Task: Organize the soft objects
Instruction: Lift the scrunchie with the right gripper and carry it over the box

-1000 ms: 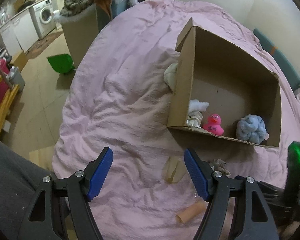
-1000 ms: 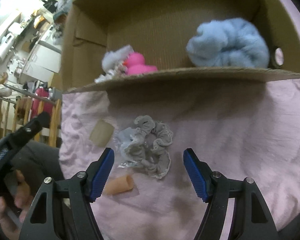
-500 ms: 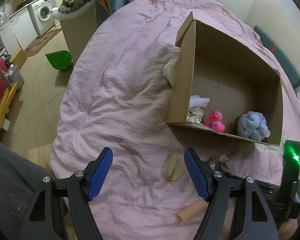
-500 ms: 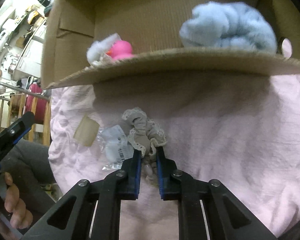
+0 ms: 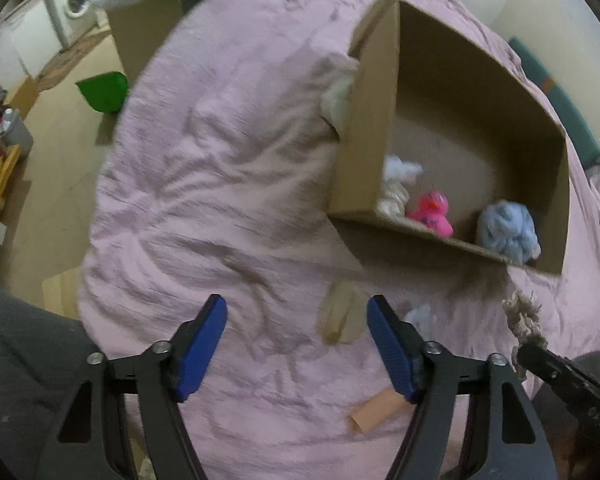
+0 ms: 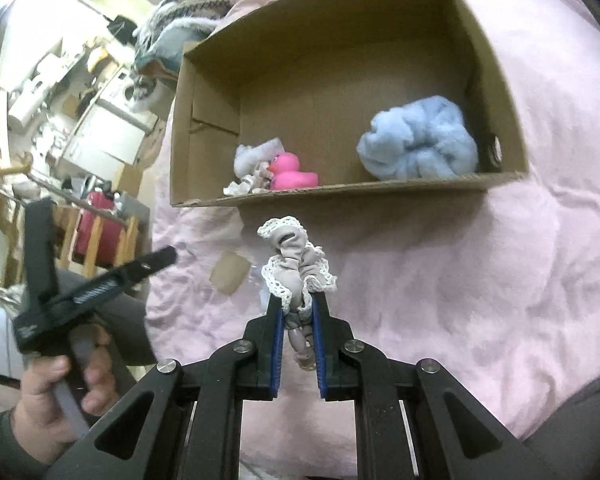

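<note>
My right gripper (image 6: pixel 296 308) is shut on a grey lace-trimmed scrunchie (image 6: pixel 294 264) and holds it above the pink bedcover, in front of the open cardboard box (image 6: pixel 204 128). The scrunchie also shows in the left wrist view (image 5: pixel 524 316). The box holds a pink rubber duck (image 6: pixel 290 172), a fluffy blue scrunchie (image 6: pixel 418 144) and a white cloth item (image 6: pixel 252 156). My left gripper (image 5: pixel 296 336) is open and empty above the bedcover, left of the box (image 5: pixel 368 140).
On the bedcover (image 5: pixel 228 160) lie a small beige cardboard piece (image 5: pixel 338 316), a clear plastic wrapper (image 5: pixel 420 314) and a peach tube (image 5: pixel 376 412). A white cloth (image 5: pixel 338 98) lies against the box's outer left wall. Floor, a green bin (image 5: pixel 102 90) and a washing machine (image 5: pixel 74 2) are to the left.
My right gripper closed on the grey scrunchie and lifted it off the bedcover toward the box. My left gripper stayed open and shifted slightly.
</note>
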A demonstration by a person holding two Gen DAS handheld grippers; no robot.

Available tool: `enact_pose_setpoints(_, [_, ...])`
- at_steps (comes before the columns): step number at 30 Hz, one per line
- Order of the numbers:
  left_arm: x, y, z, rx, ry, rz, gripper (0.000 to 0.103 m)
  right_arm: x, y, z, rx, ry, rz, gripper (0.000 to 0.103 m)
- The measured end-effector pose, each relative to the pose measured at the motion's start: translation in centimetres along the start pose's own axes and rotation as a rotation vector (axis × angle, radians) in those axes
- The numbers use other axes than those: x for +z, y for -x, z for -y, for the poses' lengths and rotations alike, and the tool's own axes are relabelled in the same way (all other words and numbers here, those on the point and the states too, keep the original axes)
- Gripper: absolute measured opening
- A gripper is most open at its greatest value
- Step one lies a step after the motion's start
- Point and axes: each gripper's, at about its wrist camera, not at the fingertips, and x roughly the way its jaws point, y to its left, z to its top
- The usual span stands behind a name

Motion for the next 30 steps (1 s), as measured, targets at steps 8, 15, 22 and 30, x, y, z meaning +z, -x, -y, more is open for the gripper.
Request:
enact_pose_setpoints(8, [-0.9,-3.1,3.6,0.016,-0.175,-0.081,0.05,0.4,-0.8,0.7,0.001,-0.048,0.012,0.015])
enact_pose_setpoints(15, [-0.6,-5.1,4.5,0.013,-0.187,-0.101,0.027,0.5,-1.4,0.7,-0.027,-0.033,-0.01,0.015])
enact_pose_setpoints(22, [-0.9,-4.6,4.2,-0.029,-0.145,-0.095,0.006,0.5,-1.5,0.1,-0.034,-0.019,-0.016,0.015])
enact_pose_setpoints(30, [-1.3,-1.2,2.5,-0.056,-0.08,-0.035,0.006,0.4,-1.3,0.0,-0.038,-0.012,-0.015,0.015])
